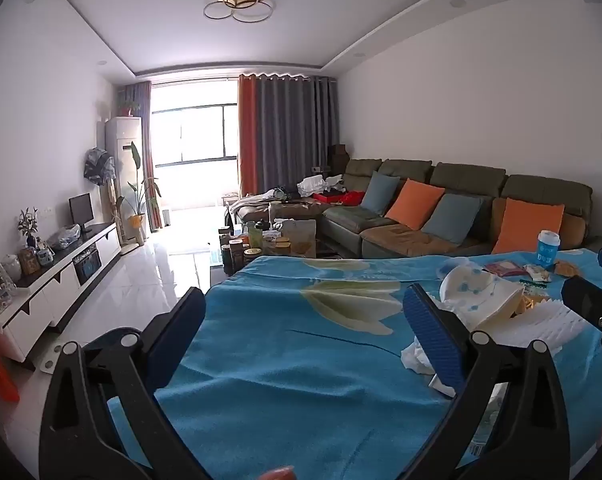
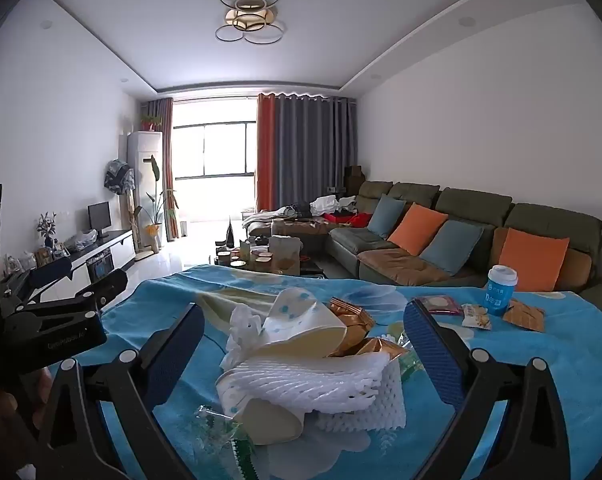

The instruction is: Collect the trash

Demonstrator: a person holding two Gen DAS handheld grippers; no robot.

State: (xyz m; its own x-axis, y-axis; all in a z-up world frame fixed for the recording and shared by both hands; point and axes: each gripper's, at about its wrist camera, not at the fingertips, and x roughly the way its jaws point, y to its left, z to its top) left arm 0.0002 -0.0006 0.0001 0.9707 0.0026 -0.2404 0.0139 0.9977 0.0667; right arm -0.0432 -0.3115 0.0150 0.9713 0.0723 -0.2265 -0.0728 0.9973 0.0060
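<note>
A heap of trash lies on a table under a blue flowered cloth (image 2: 541, 380): crushed paper cups (image 2: 301, 320), white foam fruit netting (image 2: 341, 384), crumpled tissue (image 2: 241, 328) and gold snack wrappers (image 2: 353, 316). My right gripper (image 2: 305, 340) is open, its fingers on either side of the heap. My left gripper (image 1: 301, 320) is open and empty over bare cloth (image 1: 281, 380), left of the heap; its right finger (image 1: 433, 340) stands in front of the tissue (image 1: 417, 360) and cups (image 1: 481, 296). A blue paper cup (image 2: 500, 290) stands upright at the far right among small wrappers (image 2: 477, 316).
A green sofa (image 2: 481, 240) with orange and blue cushions runs along the right wall. A cluttered coffee table (image 2: 269, 260) stands beyond the table. A white TV cabinet (image 1: 61, 280) lines the left wall. Glossy white floor (image 1: 141, 280) lies between.
</note>
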